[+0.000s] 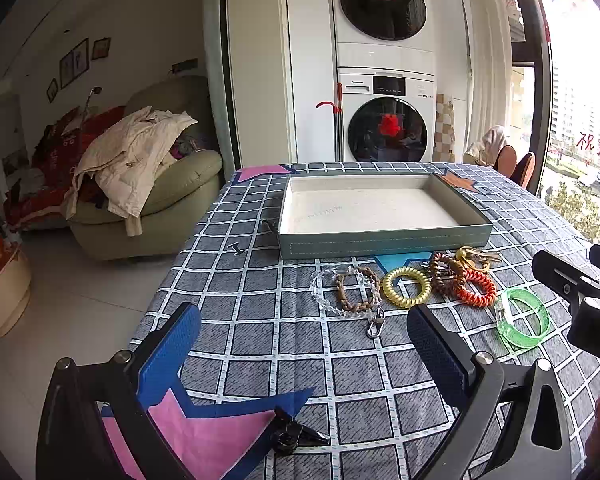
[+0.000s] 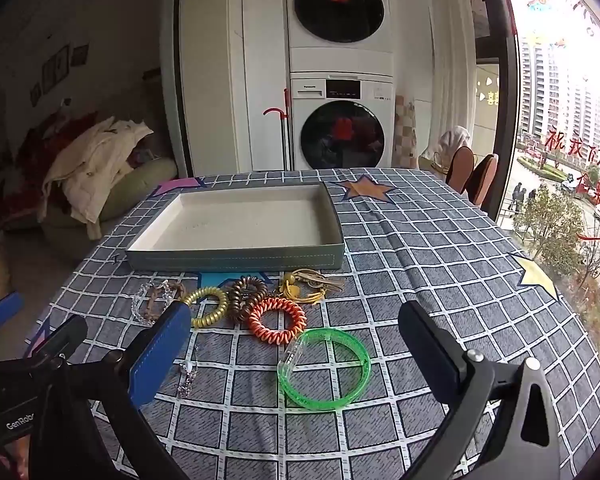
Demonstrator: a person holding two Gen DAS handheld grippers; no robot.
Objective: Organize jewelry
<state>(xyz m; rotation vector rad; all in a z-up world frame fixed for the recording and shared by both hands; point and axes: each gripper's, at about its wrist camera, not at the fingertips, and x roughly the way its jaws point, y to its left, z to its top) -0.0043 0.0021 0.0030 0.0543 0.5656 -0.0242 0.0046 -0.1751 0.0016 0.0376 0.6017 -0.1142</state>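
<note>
Left wrist view: left tongs (image 1: 304, 354) spread fully wide, nothing between the pads, hovering over the checked cloth of the bench (image 1: 284, 344). Ahead of the tongs sits the tray (image 1: 384, 240), grey-green walls, pale lining, nothing in it. All jewelry lies on the cloth between the tongs and the tray's near wall: clear bead bracelet (image 1: 324, 292) looped around a brown braided bracelet (image 1: 358, 292), a metal clasp (image 1: 376, 326) just ahead of the right pad, then to the right a yellow coil band (image 1: 406, 286), brown coil band (image 1: 446, 278), orange coil band (image 1: 478, 286) overlapping each other. Key bunch on a yellow cord (image 1: 478, 258) sits behind those, near the tray wall. Green bangle (image 1: 524, 316) is furthest right, beyond the right pad. Right tongs (image 1: 580, 276) poke in at the right edge (only partly in frame).

Right wrist view: right tongs (image 2: 296, 354) also spread to the limit, gripping nothing. Green bangle (image 2: 324, 368) lies flat on the bench between the two pads, touching neither. Orange coil band (image 2: 276, 320) just ahead of it, brown coil band (image 2: 246, 298) and yellow coil band (image 2: 206, 306) ahead-left, bead bracelet (image 2: 146, 304) beyond the left pad. Keys (image 2: 312, 282) ahead near the tray (image 2: 236, 260), tray bare inside.
</note>
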